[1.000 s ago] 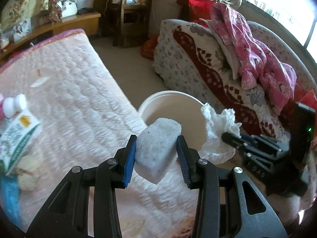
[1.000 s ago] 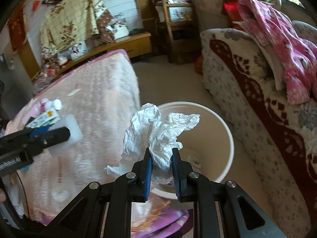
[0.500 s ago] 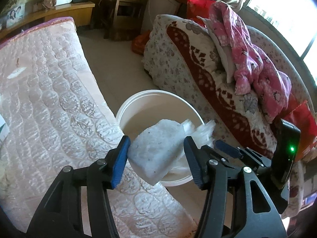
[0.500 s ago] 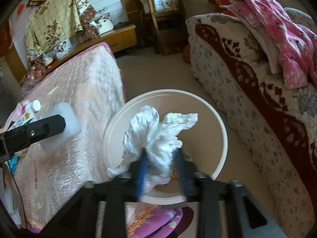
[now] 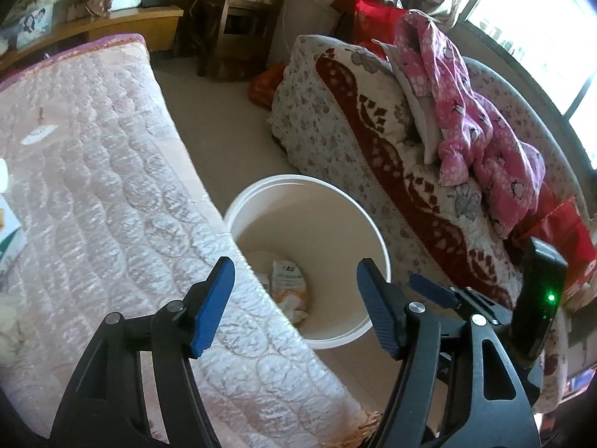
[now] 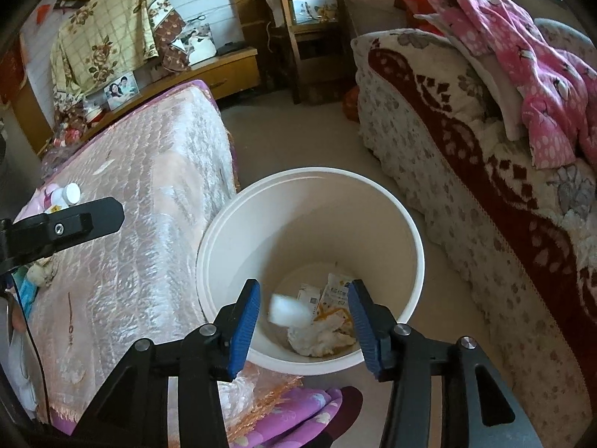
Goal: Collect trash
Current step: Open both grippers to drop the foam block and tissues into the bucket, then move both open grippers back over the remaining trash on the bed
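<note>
Both the left gripper (image 5: 294,298) and the right gripper (image 6: 303,321) hang over the white bucket (image 6: 410,224) with jaws opening and nothing between them, while a white block (image 6: 289,310), crumpled tissue (image 6: 317,339) and wrappers (image 6: 335,296) are inside it, beside the quilted bed (image 6: 149,205).

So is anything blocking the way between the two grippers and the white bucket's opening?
Nothing visible. The left gripper and right gripper are both opening with nothing between their jaws, above the uncovered white bucket. The white block and crumpled tissue are already inside.
</note>
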Available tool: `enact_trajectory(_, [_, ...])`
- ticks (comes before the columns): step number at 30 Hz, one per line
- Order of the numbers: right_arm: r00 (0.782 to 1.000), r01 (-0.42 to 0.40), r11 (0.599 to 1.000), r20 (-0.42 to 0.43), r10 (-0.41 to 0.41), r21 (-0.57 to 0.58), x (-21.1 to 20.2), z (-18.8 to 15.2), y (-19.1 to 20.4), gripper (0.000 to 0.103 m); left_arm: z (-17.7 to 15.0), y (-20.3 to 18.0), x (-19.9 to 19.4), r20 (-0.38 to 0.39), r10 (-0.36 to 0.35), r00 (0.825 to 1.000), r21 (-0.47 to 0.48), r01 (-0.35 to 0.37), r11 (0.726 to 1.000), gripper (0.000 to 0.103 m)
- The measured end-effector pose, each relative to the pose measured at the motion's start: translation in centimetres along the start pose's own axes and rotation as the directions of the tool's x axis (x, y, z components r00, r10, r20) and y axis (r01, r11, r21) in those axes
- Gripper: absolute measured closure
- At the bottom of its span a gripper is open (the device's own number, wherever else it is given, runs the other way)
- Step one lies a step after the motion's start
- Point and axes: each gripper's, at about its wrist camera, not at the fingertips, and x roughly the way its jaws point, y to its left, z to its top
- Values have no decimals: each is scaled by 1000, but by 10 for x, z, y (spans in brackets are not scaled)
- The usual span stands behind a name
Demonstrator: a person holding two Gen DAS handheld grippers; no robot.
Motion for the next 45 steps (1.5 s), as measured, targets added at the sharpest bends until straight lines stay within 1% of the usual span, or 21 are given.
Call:
enact_trajectory(3, [1000, -3, 1000, 7, 3, -10, -5, 0, 5, 51, -4, 1, -8, 14, 22, 1000, 5, -22, 1000, 36])
enact_trajectory(6, [1000, -9, 1000, 16, 9, -19, -10, 0, 12, 51, -9, 3, -17, 26, 62, 998, 9, -62, 998, 36])
enact_trajectory(8, [1000, -13, 1000, 22, 13, -27, -15, 1, 17, 51, -12, 5, -22, 31, 72, 997, 13, -72, 997, 36])
enact_trajectory(16, [998, -29, 998, 55, 33, -64, -36, 7, 40, 48, -26, 14, -55, 87, 158, 984, 9, -159, 987, 36])
enact_trajectory(18, [997, -36, 996, 69, 42, -77, -44, 10, 49, 44, -30, 18, -65, 101, 176, 979, 5, -177, 984, 36])
enact_trajectory(25, [990, -84, 987, 98, 98, -138, -66, 15, 89, 41, -48, 42, -102, 126, 230, 965, -31, -228, 973, 36])
enact_trajectory(29, [984, -128, 976, 100, 147, -175, -73, 15, 117, 35, -58, 59, -125, 137, 262, 955, -46, -259, 965, 36])
enact_trajectory(35, [975, -197, 955, 61, 215, -222, -69, 9, 162, 34, -81, 100, -161, 137, 312, 940, -93, -302, 949, 36])
enact_trajectory(40, [962, -264, 932, -4, 271, -250, -53, 0, 198, 33, -107, 141, -188, 134, 358, 924, -129, -342, 931, 36])
enact_trajectory(42, [959, -278, 922, -27, 282, -269, -46, -5, 212, 32, -114, 154, -194, 130, 362, 923, -136, -345, 929, 36])
enact_trajectory(45, [954, -298, 908, -66, 292, -293, -32, -11, 234, 32, -124, 176, -197, 104, 358, 928, -152, -341, 928, 36])
